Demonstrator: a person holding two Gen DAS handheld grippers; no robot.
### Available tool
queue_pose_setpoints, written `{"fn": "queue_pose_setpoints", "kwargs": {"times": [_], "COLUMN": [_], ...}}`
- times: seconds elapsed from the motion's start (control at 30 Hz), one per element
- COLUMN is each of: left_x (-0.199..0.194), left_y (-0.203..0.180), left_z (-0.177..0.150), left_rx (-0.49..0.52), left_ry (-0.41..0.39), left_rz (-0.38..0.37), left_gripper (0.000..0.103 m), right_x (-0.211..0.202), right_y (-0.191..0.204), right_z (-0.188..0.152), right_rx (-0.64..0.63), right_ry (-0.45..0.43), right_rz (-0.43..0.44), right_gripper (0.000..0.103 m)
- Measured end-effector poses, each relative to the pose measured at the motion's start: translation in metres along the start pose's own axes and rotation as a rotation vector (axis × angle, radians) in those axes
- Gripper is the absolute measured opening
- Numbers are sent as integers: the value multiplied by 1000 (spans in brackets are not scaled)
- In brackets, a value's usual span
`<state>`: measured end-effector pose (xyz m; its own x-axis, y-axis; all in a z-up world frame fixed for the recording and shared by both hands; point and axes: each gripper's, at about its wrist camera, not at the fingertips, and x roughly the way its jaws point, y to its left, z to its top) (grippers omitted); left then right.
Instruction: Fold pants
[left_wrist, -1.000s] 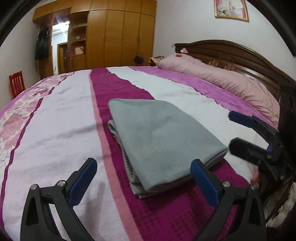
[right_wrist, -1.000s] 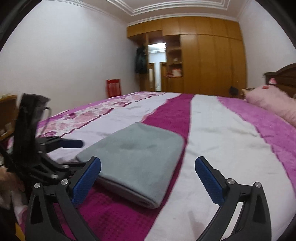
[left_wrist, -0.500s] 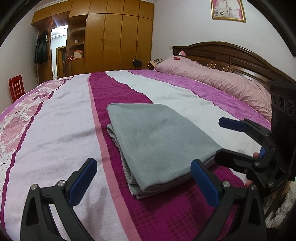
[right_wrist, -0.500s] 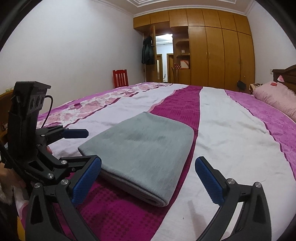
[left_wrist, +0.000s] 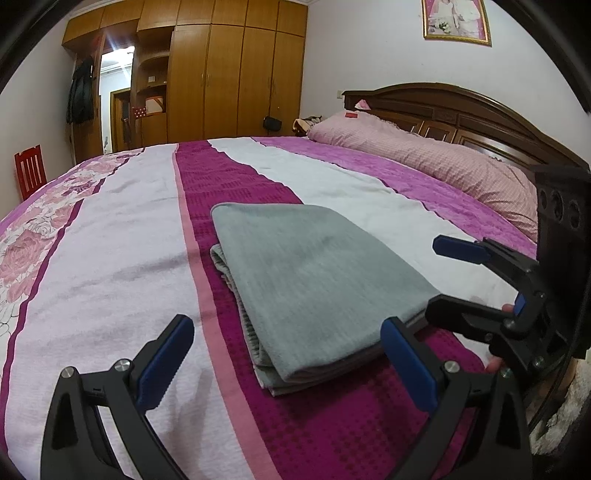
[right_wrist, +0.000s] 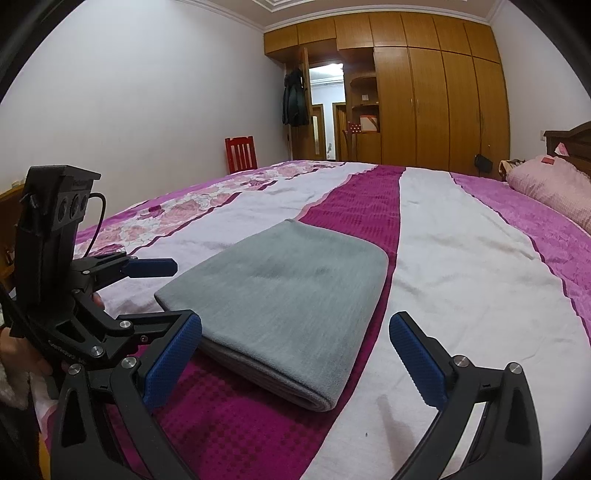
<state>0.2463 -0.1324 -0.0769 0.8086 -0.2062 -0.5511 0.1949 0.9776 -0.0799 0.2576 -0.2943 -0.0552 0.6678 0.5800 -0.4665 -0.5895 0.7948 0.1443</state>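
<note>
From the left wrist camera, the left gripper (left_wrist: 288, 363) hangs just above the striped bedspread (left_wrist: 110, 266), its jaws spread wide and holding nothing, with the folded grey pants (left_wrist: 310, 284) lying flat on the magenta stripe just ahead; the right gripper (left_wrist: 448, 278) sits at the pants' right edge, also open. From the right wrist camera, the right gripper (right_wrist: 295, 363) gapes empty before the pants (right_wrist: 288, 291), while the left gripper (right_wrist: 162, 291) stands spread beside their left edge.
</note>
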Motion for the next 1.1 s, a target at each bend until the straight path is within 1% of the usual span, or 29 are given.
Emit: {"fn": "queue_pose_setpoints", "kwargs": {"times": [0.67,0.93,1.1], "left_x": [-3,-2,-2], "left_y": [-5,-1,-2], "left_z": [-2,0,0], "left_rx": [27,15,22], "left_ry": [-14,-6,-7], "left_rz": [-1,-18,-14], "left_gripper": [103,103,103], "right_x": [-3,-3,-3], "right_y": [0,1,0], "right_z": [-1,-1,-1], "right_rx": [3,4,4], "right_ry": [-9,-4,-2], "right_rz": [-6,-6,-6], "right_gripper": [103,103,103]}}
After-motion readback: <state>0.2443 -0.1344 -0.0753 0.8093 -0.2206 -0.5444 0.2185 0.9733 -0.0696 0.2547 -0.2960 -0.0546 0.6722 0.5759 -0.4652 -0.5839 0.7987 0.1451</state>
